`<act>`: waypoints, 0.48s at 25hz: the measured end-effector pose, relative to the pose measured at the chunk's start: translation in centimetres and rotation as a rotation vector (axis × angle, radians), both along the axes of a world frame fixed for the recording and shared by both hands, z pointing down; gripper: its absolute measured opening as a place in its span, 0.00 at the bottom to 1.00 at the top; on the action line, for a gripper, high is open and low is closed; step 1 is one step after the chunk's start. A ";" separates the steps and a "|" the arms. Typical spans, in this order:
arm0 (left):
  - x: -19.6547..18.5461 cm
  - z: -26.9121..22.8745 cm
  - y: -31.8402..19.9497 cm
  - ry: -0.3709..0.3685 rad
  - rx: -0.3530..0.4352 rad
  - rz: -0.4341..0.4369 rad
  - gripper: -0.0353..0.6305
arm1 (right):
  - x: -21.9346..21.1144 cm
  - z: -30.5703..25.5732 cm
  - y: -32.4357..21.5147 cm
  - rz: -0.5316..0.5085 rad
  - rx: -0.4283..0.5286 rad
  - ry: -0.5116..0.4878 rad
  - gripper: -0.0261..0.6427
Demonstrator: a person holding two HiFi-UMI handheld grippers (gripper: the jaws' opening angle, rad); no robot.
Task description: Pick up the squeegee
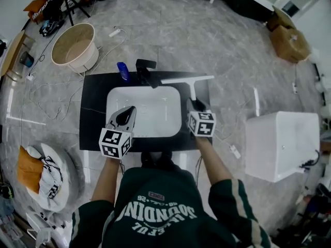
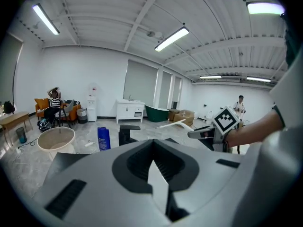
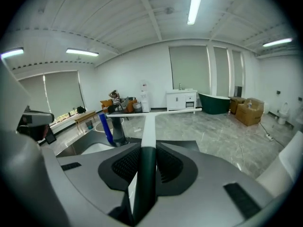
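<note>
Two risks noted, nearest first. At the right gripper [image 1: 195, 106] the jaws were clamped on the dark end of the squeegee [image 1: 187, 80] handle. The bite was low on the shaft, with the whole white length and the cross-blade standing out beyond the tips. Judged: a long lever on a short bite, so the tool could swivel or slide between the pads if the wrist tipped sharply. Further out, the blade's left tip lay close to the black faucet [image 1: 146, 72], with the blue bottle [image 1: 123, 71] just past it. A sweep leftwards would likely clip one or both, and the bottle looked easy to topple. Squeegee appeared clear of the black counter [image 1: 93, 112], over its back right part behind the white basin [image 1: 144, 112]. Pick-up judged as good as done, provided the grip held.

Pose. Both forearms reached forward from the body over the counter's near edge, bare below green sleeves. Right hand: gripper angled somewhat downward and pointing away from the person, handle in line with the jaws. Left gripper [image 1: 125, 119] hovered over the basin's near left corner, well apart from the tool, jaws drawn together with nothing between them, taking no part. Beyond the counter, a beige tub [image 1: 75, 45] stood on the floor, judged out of reach of any swing
</note>
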State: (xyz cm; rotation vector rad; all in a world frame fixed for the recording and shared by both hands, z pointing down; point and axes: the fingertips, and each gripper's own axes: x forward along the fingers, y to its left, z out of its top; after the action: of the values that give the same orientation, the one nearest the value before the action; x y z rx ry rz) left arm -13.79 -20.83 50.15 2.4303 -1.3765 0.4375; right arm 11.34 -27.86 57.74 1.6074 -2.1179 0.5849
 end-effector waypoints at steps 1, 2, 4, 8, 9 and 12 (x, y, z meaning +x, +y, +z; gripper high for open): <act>-0.1 -0.3 -0.1 0.000 0.009 -0.002 0.06 | -0.3 -0.8 0.0 -0.003 0.017 -0.009 0.17; -0.3 -0.7 -0.3 0.000 0.018 -0.003 0.06 | -0.5 -1.7 -0.1 -0.007 0.035 -0.018 0.17; -0.7 -1.3 -0.7 -0.002 0.038 -0.006 0.06 | -1.2 -3.4 -0.2 -0.018 0.078 -0.033 0.17; -1.2 -3.0 -1.5 -0.012 0.081 -0.006 0.06 | -2.1 -6.9 -0.2 -0.040 0.174 -0.052 0.17; -1.4 -3.4 -1.6 -0.013 0.090 -0.007 0.06 | -2.3 -7.9 0.0 -0.047 0.200 -0.058 0.17; -1.8 -4.6 -1.9 -0.011 0.114 -0.018 0.06 | -3.3 -10.6 0.4 -0.080 0.275 -0.067 0.17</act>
State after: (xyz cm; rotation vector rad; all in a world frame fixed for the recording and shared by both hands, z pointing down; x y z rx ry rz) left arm -15.63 -22.69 45.56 2.5075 -1.4641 0.3783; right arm 8.05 -27.42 47.19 1.6529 -2.3852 0.3370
